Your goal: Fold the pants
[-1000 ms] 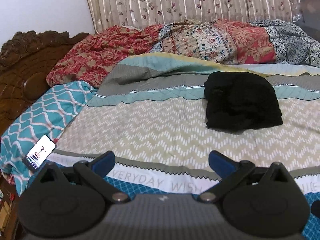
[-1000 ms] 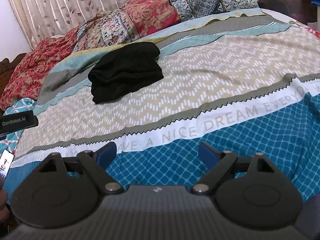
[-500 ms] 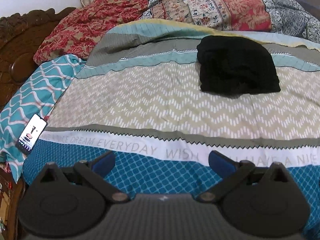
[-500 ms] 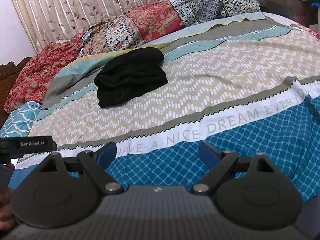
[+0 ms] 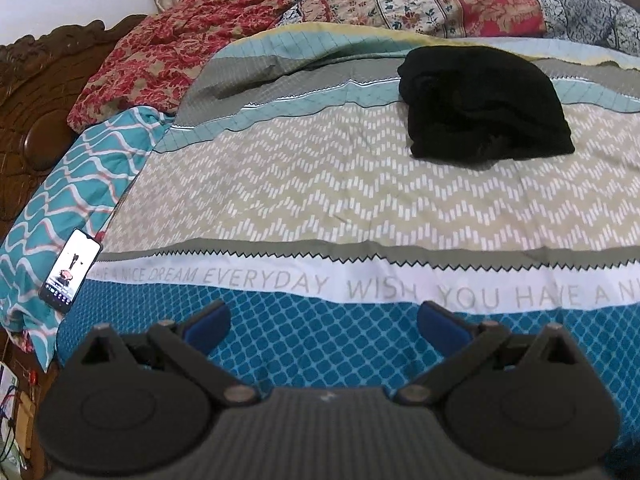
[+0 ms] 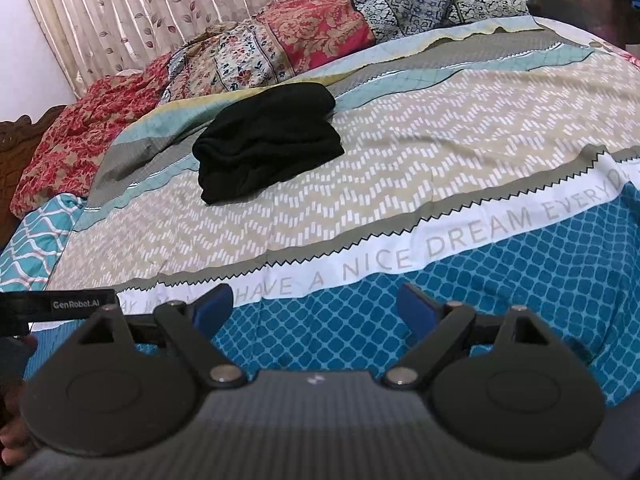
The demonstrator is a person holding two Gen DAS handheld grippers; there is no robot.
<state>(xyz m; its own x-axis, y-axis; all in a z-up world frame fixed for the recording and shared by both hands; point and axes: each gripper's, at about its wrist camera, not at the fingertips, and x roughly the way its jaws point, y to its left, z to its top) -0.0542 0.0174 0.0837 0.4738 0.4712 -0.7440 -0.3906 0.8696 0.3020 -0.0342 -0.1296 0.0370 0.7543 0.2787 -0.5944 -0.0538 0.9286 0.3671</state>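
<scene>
From my left gripper (image 5: 322, 320) I look across the bed: its blue-padded fingers (image 5: 206, 325) stand wide apart with nothing between them, poised over the blue lattice band at the near edge of the bedspread (image 5: 320, 184). The black pants (image 5: 482, 102) lie folded into a compact bundle well beyond, to the right of centre, resting on the beige zigzag band with their far edge over the teal and grey stripes. A lit phone (image 5: 71, 266) lies on the teal wavy-patterned pillow (image 5: 68, 184) at the left, beside the carved wooden headboard (image 5: 32, 96). A patchwork floral quilt (image 5: 400, 0) is heaped along the far side of the bed.

My right gripper (image 6: 316, 308) is likewise spread wide and empty, over the same blue band near the printed white strip. In its view the pants (image 6: 268, 142) sit left of centre, well apart from the fingers. A black strap marked GenRobot.AI (image 6: 60, 306) crosses the left edge, and a bit of my hand (image 6: 14, 444) shows at the lower left corner. A leaf-print curtain (image 6: 140, 12) hangs behind the bed.
</scene>
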